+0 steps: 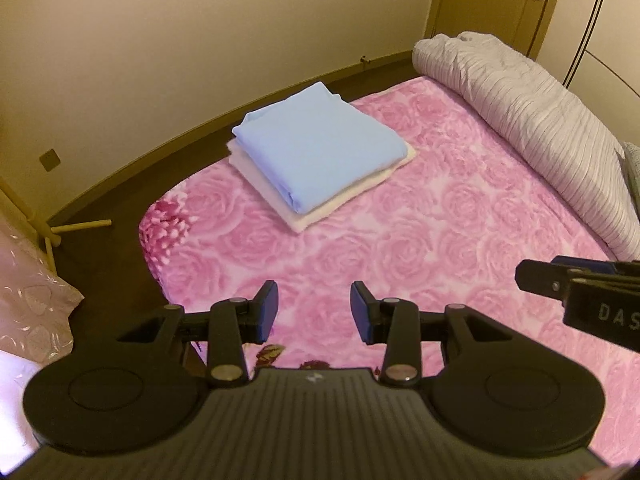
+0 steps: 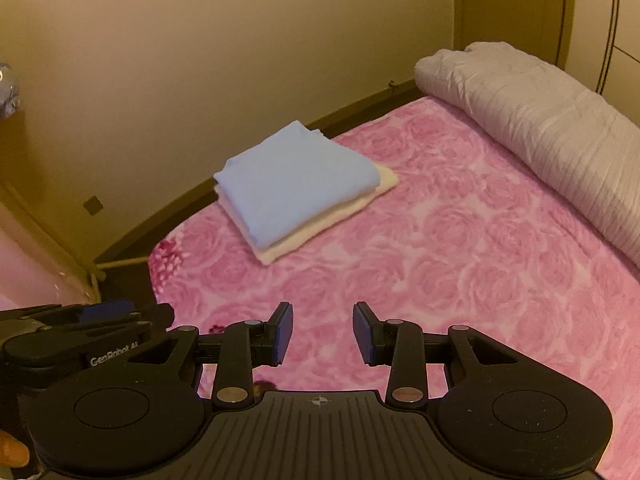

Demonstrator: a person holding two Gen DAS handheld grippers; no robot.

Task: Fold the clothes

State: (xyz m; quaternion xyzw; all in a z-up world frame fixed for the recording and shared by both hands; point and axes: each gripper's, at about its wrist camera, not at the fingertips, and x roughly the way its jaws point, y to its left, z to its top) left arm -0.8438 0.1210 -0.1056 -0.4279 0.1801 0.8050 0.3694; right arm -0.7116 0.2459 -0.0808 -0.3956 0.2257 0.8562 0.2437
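A folded light blue garment [image 1: 316, 144] lies on top of a folded cream garment [image 1: 344, 200] near the far left corner of the pink rose-patterned bed [image 1: 440, 220]. The stack also shows in the right wrist view, blue [image 2: 288, 180] over cream [image 2: 320, 228]. My left gripper [image 1: 314, 312] is open and empty, held above the bed's near part, well short of the stack. My right gripper [image 2: 322, 332] is open and empty, beside the left one. Each gripper shows at the edge of the other's view: the right [image 1: 580, 292] and the left [image 2: 100, 320].
A rolled grey striped duvet [image 1: 540, 120] lies along the bed's right side. A beige wall and dark floor strip [image 1: 120, 208] run past the bed's left edge. A pink curtain [image 1: 28, 308] and wooden stand [image 1: 76, 226] are at the left. A door [image 1: 532, 0] is at the back right.
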